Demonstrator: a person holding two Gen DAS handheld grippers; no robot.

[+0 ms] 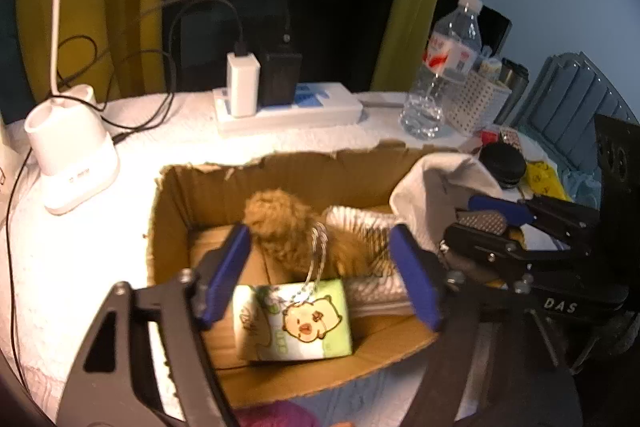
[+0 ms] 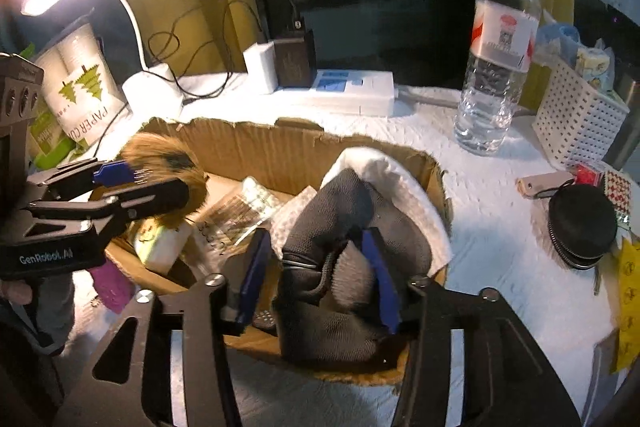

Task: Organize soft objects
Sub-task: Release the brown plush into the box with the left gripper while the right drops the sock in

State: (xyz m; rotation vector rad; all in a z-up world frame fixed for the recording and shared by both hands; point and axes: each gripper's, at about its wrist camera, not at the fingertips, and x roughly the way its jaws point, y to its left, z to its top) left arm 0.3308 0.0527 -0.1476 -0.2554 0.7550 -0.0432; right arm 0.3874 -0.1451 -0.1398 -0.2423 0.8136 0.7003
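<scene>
An open cardboard box (image 1: pixel 176 211) (image 2: pixel 256 147) sits on the white-covered table. In the left wrist view my left gripper (image 1: pixel 320 275) is open above it. A brown plush toy (image 1: pixel 280 223) with a ball chain and a green cartoon packet (image 1: pixel 296 323) lies loose between its blue pads (image 1: pixel 228 271). My right gripper (image 2: pixel 316 277) straddles a dark grey knitted item (image 2: pixel 340 227) resting on a white cloth (image 2: pixel 400 179) in the box. Its left pad (image 2: pixel 252 275) stands clear of the fabric, so it is open. The right gripper (image 1: pixel 464 219) also shows at the box's right end, and the left gripper (image 2: pixel 156 179) by the plush (image 2: pixel 160 155).
Behind the box stand a power strip (image 1: pixel 288 111) with chargers and cables, a water bottle (image 2: pixel 496 47) and a white lamp base (image 1: pixel 72 163). A perforated white basket (image 2: pixel 576 115) and a black round case (image 2: pixel 580 223) lie to the right. A paper cup pack (image 2: pixel 80 87) stands far left.
</scene>
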